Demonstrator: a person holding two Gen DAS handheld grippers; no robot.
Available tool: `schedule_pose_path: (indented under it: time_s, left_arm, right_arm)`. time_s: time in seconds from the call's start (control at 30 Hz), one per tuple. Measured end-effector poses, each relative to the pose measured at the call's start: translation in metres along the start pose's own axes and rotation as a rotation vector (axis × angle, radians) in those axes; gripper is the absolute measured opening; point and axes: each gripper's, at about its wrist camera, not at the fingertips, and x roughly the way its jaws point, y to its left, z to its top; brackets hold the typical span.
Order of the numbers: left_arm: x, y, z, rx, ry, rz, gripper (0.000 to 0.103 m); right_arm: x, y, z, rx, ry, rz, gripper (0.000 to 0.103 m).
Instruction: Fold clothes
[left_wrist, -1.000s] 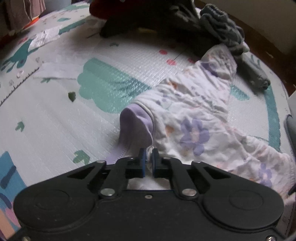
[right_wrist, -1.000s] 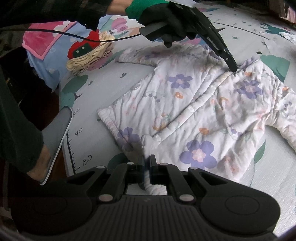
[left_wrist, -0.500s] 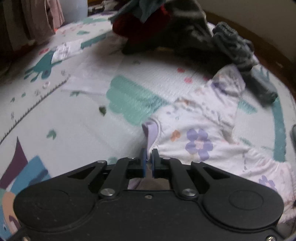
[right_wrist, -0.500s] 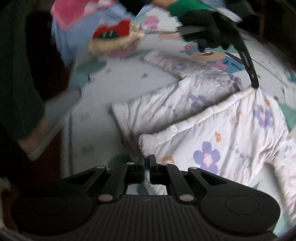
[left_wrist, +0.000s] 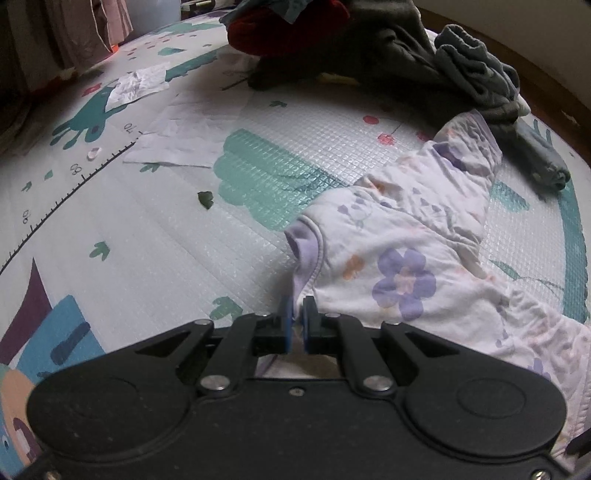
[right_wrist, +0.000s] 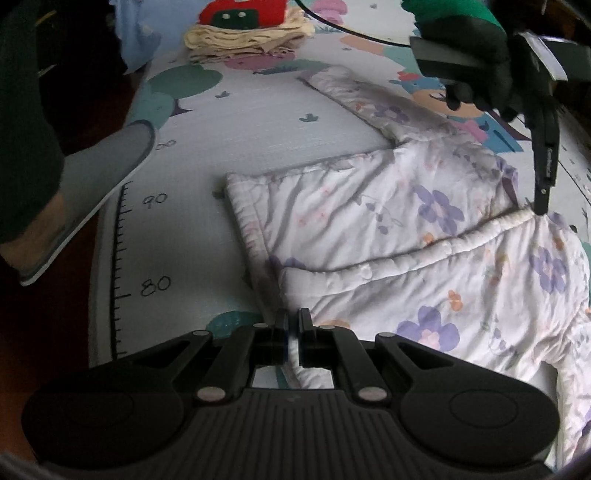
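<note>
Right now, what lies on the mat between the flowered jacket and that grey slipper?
Nothing but bare play mat with its printed ruler markings. The right wrist view shows the grey slipper on one side and the flowered jacket on the other, apart.

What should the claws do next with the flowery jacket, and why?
Probably carry the raised front flap across the jacket and lay it flat. The left claw pinches the collar edge, the right claw pinches the hem corner, and that flap's edge already lies diagonally over the body, half folded.
</note>
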Motion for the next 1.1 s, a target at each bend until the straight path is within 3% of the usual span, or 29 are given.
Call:
schedule_pose_path:
  time_s: [0.43,0.53,0.57,0.6,0.63,0.7,0.73,0.87,0.97,1.03,1.1]
  left_arm:
    - [0.000,0.003,-0.001,-0.005,0.004,0.016,0.003]
    - [0.007,-0.001,-0.003,-0.007,0.030,0.039,0.004]
    - [0.009,-0.004,-0.004,0.004,0.035,0.048,0.004]
    - [0.010,-0.007,-0.005,0.020,0.037,0.059,0.005]
    - [0.008,-0.008,-0.005,0.023,0.035,0.063,0.005]
    - [0.002,-0.007,-0.006,0.024,0.024,0.082,0.012]
    - [-0.002,-0.006,-0.007,0.029,0.016,0.099,0.021]
    - [-0.023,-0.002,-0.015,0.046,-0.026,0.153,0.023]
    - [-0.029,-0.007,-0.018,0.036,-0.062,0.104,0.023]
    - [-0.027,-0.018,-0.019,0.039,-0.079,0.047,0.023]
    - [-0.014,-0.036,-0.025,0.082,-0.038,0.021,0.023]
  right_arm:
    - [0.020,0.003,0.006,0.013,0.011,0.009,0.009]
    - [0.027,0.004,0.009,0.012,0.033,0.019,0.020]
    - [0.027,0.003,0.010,0.023,0.036,0.033,0.028]
    - [0.026,0.002,0.012,0.037,0.037,0.049,0.044]
    - [0.022,0.001,0.013,0.056,0.020,0.065,0.049]
    - [0.008,-0.001,0.013,0.071,-0.026,0.073,0.050]
    - [0.001,-0.002,0.012,0.073,-0.045,0.072,0.050]
    - [-0.015,-0.017,0.003,0.127,-0.090,0.005,0.050]
    - [-0.005,-0.030,-0.003,0.192,-0.047,-0.055,0.050]
    - [0.006,-0.033,-0.004,0.206,-0.003,-0.044,0.050]
    - [0.018,-0.033,-0.005,0.224,0.040,-0.026,0.054]
